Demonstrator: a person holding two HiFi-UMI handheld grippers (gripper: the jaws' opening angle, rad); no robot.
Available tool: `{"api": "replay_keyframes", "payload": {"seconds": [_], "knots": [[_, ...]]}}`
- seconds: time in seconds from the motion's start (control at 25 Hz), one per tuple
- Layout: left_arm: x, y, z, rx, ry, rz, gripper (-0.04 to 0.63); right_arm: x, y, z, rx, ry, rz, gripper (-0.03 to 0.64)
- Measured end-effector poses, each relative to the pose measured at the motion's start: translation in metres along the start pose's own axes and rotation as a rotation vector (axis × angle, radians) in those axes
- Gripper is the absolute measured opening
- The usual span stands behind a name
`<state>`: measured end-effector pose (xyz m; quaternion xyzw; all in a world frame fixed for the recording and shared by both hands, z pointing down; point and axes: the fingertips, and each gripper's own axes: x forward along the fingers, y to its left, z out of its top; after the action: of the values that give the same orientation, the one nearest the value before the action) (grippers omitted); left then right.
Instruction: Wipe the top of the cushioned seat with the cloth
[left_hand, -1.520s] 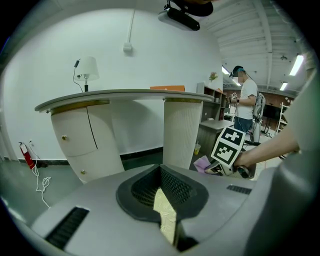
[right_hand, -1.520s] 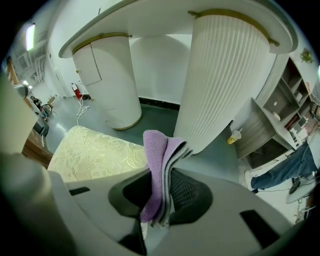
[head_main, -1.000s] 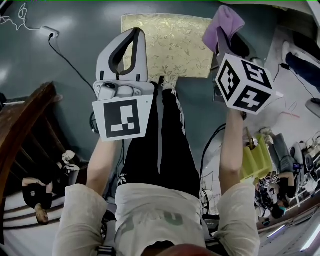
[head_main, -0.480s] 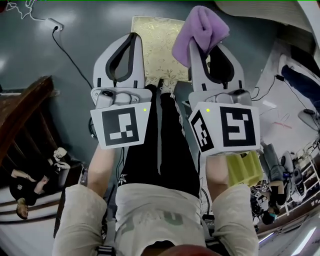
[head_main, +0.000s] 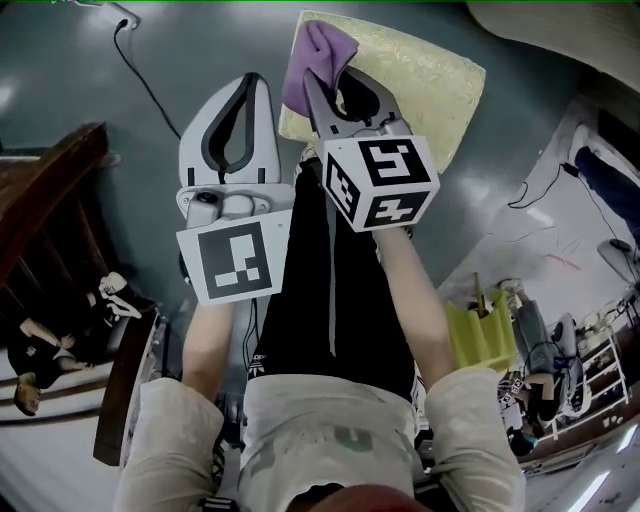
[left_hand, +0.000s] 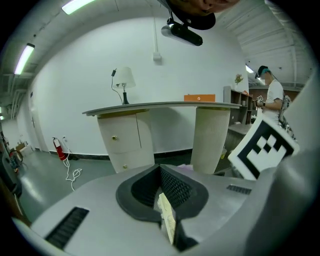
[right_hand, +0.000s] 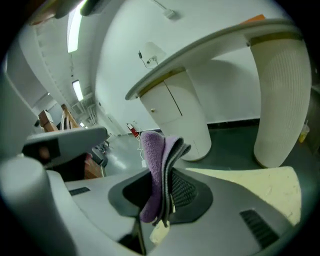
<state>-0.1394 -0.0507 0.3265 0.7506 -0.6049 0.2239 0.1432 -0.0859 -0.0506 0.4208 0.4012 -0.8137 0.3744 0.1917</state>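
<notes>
Though rightward earlier, cloth (head_main: 305, 68) now leftward

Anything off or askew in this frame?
Nothing stands out. The purple cloth is clamped in the right gripper over one corner of the cushioned seat; the left gripper is shut and empty.

Pale short-sleeved shirt (head_main: 330, 430), black trousers (head_main: 295, 300) — white side stripe (head_main: 328, 300), grey-white left gripper (head_main: 255, 82), right gripper (head_main: 326, 80)

No readable text, labels, numbers or brands anywhere
</notes>
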Motion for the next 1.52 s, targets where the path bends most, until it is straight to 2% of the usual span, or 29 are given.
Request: {"api": "replay_keyframes", "payload": {"seconds": [0.16, 0.36, 0.8, 1.08, 1.52], "knots": [[-0.004, 0.009, -0.013, -0.004, 0.019, 0.021, 0.006, 0.041, -0.005, -0.051, -0.096, 0.127, -0.033, 0.091], [-0.008, 0.015, -0.023, -0.022, 0.030, 0.041, 0.006, 0.067, -0.008, -0.085, -0.086, 0.216, -0.038, 0.092], [-0.013, 0.009, -0.027, -0.018, 0.042, 0.029, 0.006, 0.072, -0.022, -0.096, -0.086, 0.259, -0.078, 0.091], [-0.005, -0.009, -0.024, -0.007, 0.033, -0.009, 0.006, 0.053, -0.044, -0.100, -0.129, 0.277, -0.122, 0.091], [0.010, -0.060, -0.011, 0.033, 0.010, -0.108, 0.006, -0.010, -0.116, -0.108, -0.143, 0.292, -0.238, 0.091]]}}
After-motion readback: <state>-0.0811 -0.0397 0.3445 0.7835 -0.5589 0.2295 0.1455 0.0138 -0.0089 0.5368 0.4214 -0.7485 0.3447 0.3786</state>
